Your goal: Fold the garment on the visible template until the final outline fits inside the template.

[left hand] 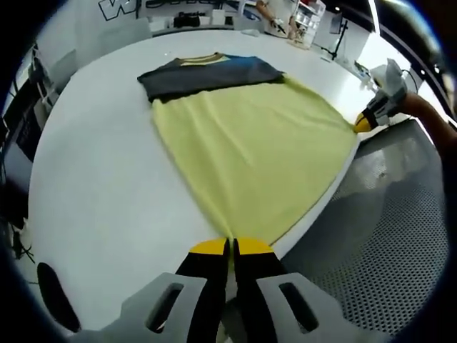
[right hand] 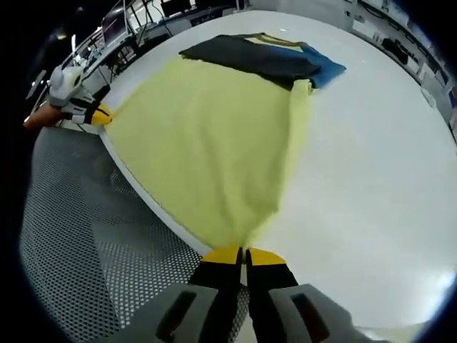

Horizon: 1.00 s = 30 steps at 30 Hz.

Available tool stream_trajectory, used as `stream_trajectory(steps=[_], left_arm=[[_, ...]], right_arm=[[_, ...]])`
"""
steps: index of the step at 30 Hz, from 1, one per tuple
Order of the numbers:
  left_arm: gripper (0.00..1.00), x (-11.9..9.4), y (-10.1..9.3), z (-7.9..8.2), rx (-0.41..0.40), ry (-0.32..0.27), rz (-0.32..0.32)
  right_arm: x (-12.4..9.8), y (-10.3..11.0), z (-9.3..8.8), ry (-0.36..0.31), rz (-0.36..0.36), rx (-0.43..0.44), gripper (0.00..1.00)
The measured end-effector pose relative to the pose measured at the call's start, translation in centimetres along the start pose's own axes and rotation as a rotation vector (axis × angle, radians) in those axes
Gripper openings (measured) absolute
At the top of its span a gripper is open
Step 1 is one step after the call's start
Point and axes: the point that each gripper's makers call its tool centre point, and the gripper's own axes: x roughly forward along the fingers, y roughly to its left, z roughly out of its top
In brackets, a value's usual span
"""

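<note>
Your left gripper (left hand: pixel 229 247) and right gripper (right hand: pixel 243 255) each pinched one near hem corner of the yellow garment (left hand: pixel 246 146), which lay flat on the white table (left hand: pixel 93 179). You needed equal tension, lifting both corners together toward the far dark collar end (left hand: pixel 207 73).

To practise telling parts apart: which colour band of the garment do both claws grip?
The yellow band: the left claw and right claw each pinch a hem corner; the grey band and blue band lie far off.

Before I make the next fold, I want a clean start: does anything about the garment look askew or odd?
Nothing damaged. The garment lies on the white table, its yellow hem pulled past the table edge, a corner pinched in the left gripper and the right gripper.
</note>
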Motion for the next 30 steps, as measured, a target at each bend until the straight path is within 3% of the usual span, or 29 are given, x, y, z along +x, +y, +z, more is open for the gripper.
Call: stream_trajectory(steps=[6, 16, 23, 30], left_arm=[[0.0, -1.8, -0.4, 1.1, -0.003, -0.041, 0.002], [0.0, -6.6, -0.6, 4.6, -0.046, -0.17, -0.005], [0.0, -9.1, 0.1, 8.8, -0.04, -0.288, 0.019], [0.0, -9.9, 2.3, 13.4, -0.004, -0.37, 0.065]], right_arm=[[-2.4, 0.2, 0.8, -0.045, 0.015, 0.024, 0.0], [-7.6, 0.7, 3.3, -0.14, 0.016, 0.016, 0.0], [-10.9, -0.1, 6.8, -0.235, -0.033, -0.015, 0.0], [-12.8, -1.9, 11.0, -0.325, -0.085, -0.036, 0.0]])
